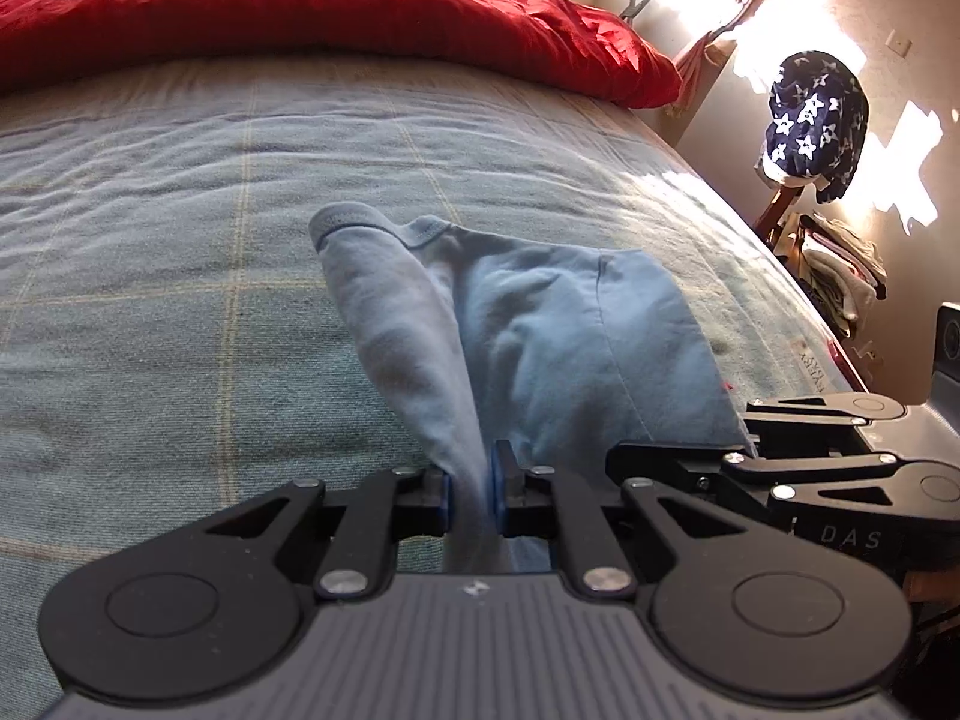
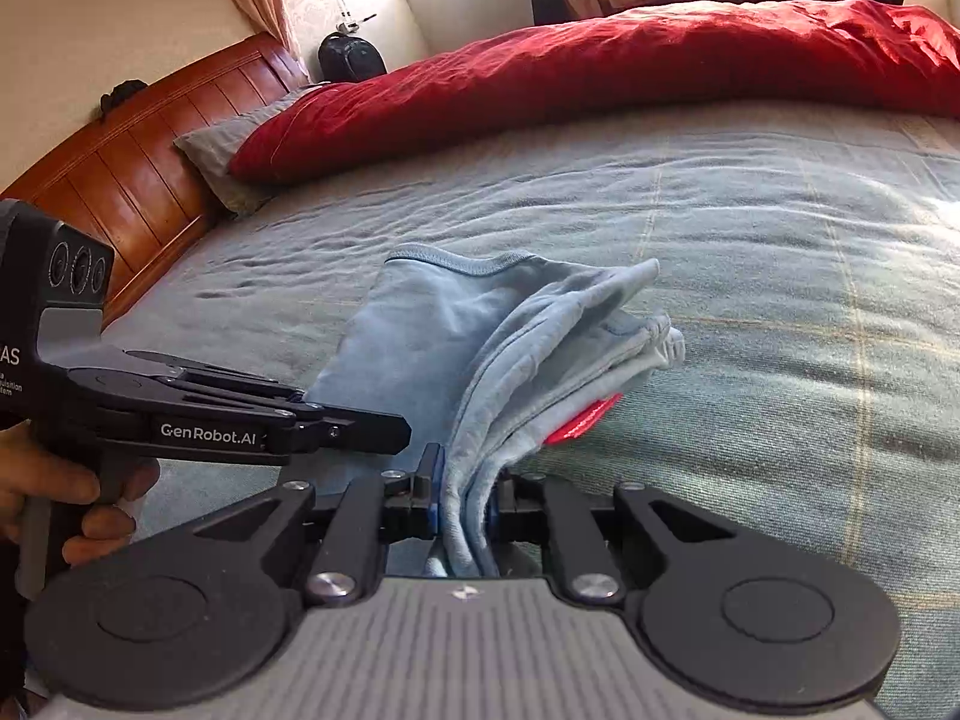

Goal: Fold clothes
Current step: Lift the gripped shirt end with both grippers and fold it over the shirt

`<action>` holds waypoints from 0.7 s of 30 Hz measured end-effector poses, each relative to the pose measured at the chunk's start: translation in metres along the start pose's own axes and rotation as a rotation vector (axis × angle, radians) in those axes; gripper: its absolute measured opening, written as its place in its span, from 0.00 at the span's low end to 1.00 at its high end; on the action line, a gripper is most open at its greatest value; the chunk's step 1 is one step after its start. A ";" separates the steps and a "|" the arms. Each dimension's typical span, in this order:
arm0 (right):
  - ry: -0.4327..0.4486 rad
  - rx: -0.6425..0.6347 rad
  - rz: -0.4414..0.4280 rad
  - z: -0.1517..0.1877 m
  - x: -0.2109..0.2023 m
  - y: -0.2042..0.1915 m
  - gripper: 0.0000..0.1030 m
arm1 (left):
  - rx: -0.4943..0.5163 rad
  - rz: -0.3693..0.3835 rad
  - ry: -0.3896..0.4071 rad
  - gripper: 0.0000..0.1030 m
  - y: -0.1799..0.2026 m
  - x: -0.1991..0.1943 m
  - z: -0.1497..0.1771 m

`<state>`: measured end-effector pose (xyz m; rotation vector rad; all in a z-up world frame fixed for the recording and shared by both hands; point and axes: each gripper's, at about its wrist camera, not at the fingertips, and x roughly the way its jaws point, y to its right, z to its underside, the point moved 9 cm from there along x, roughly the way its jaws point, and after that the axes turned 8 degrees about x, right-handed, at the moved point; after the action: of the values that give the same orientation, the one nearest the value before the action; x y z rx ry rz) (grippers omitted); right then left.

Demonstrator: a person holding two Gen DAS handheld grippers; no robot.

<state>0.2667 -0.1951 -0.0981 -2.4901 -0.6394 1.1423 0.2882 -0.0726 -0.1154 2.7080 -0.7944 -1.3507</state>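
Both grippers (image 1: 471,495) (image 2: 465,507) clamp garment (image 1: 540,324) (blue)

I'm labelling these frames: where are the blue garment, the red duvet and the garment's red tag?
blue garment (image 1: 558,324), left wrist view, middle of its body.
red duvet (image 1: 312,6), left wrist view, its top.
red tag (image 2: 581,420), right wrist view, its middle.
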 end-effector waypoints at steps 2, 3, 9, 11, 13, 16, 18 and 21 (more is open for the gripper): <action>0.000 -0.013 -0.014 -0.003 0.000 -0.013 0.15 | -0.005 -0.008 0.012 0.10 -0.007 -0.011 0.001; -0.001 -0.021 -0.021 -0.005 0.001 -0.020 0.15 | -0.008 -0.014 0.018 0.10 -0.010 -0.016 0.002; -0.013 -0.079 -0.078 -0.012 0.014 -0.072 0.15 | -0.048 -0.066 0.082 0.04 -0.043 -0.053 0.006; -0.025 -0.100 -0.098 -0.013 0.020 -0.091 0.15 | -0.059 -0.081 0.097 0.04 -0.057 -0.068 0.009; -0.036 -0.122 -0.116 -0.013 0.026 -0.111 0.15 | -0.079 -0.111 0.118 0.04 -0.076 -0.086 0.013; -0.053 -0.156 -0.150 -0.013 0.037 -0.143 0.15 | -0.103 -0.159 0.142 0.04 -0.103 -0.114 0.021; -0.067 -0.184 -0.184 -0.014 0.048 -0.171 0.15 | -0.114 -0.202 0.153 0.04 -0.121 -0.132 0.026; -0.091 -0.215 -0.242 -0.013 0.066 -0.213 0.15 | -0.144 -0.278 0.173 0.04 -0.154 -0.165 0.035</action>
<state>0.2596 0.0183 -0.0321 -2.4554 -1.1089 1.1511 0.2468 0.1423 -0.0498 2.8465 -0.3049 -1.1383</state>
